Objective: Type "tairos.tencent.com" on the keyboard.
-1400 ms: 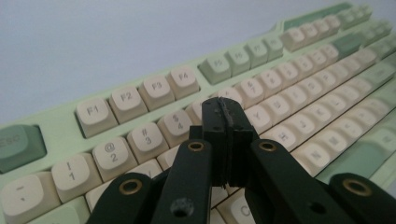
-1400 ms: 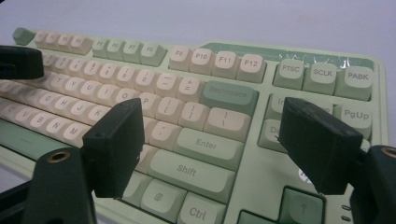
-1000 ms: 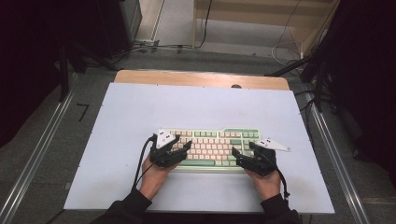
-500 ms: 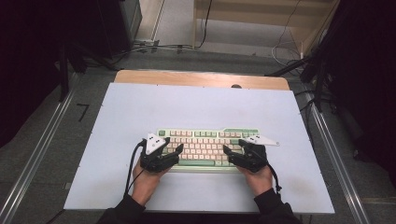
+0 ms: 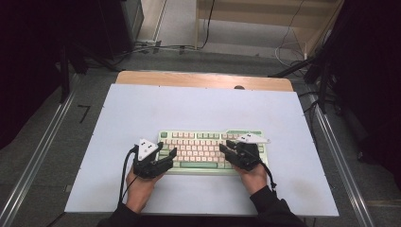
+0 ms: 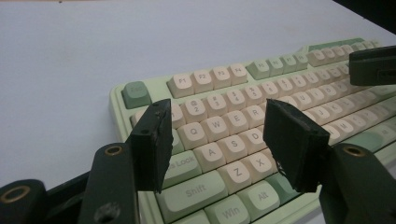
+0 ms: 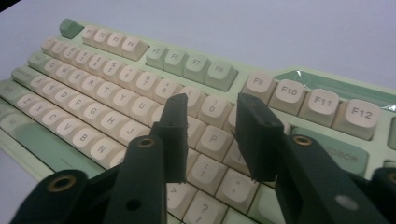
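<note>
Bare table all around, the keyboard between both grippers the sole obstacle.

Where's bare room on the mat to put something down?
Free: the wide strip of white mat between the keyboard and the wooden table edge; also the mat patches left and right of the keyboard. Crowded: the near edge, where both hands hold the left tongs and right tongs over the keyboard's ends.

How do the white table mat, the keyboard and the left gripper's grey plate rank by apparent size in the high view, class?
1. white table mat
2. keyboard
3. left gripper's grey plate
</note>
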Demonstrator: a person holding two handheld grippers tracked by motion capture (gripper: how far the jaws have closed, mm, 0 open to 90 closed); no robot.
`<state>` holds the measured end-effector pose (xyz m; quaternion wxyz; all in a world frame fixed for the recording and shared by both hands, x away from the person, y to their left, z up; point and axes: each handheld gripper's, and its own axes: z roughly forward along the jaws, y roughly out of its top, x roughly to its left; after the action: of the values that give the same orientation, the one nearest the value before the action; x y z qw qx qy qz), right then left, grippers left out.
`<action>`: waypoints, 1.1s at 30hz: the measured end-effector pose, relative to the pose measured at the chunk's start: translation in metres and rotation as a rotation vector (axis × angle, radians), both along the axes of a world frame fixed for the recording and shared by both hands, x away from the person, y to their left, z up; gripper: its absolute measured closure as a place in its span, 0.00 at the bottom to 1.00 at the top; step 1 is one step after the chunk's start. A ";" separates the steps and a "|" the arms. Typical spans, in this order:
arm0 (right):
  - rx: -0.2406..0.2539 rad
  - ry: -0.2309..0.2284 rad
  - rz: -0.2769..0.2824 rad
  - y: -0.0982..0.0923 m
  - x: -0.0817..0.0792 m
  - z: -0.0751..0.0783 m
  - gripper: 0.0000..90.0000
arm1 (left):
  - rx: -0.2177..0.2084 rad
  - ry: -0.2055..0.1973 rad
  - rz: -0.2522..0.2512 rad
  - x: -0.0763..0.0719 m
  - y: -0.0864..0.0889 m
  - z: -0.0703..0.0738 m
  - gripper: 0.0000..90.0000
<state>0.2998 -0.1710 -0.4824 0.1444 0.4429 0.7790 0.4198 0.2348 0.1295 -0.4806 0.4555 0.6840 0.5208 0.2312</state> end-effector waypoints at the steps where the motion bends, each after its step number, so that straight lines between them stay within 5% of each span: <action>1: 0.000 0.003 0.006 0.001 0.000 0.000 0.75 | 0.000 0.001 0.006 -0.001 0.001 0.000 0.48; 13: -0.016 0.011 0.056 0.016 0.006 -0.002 0.97 | -0.003 0.003 0.043 -0.009 0.011 -0.001 0.48; 33: -0.046 0.023 0.059 0.022 0.010 -0.004 0.97 | 0.011 0.000 0.062 -0.013 0.015 -0.001 0.48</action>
<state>0.3093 -0.1494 -0.4869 0.1334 0.4211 0.8028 0.4006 0.2217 0.1449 -0.4818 0.4446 0.6700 0.5403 0.2480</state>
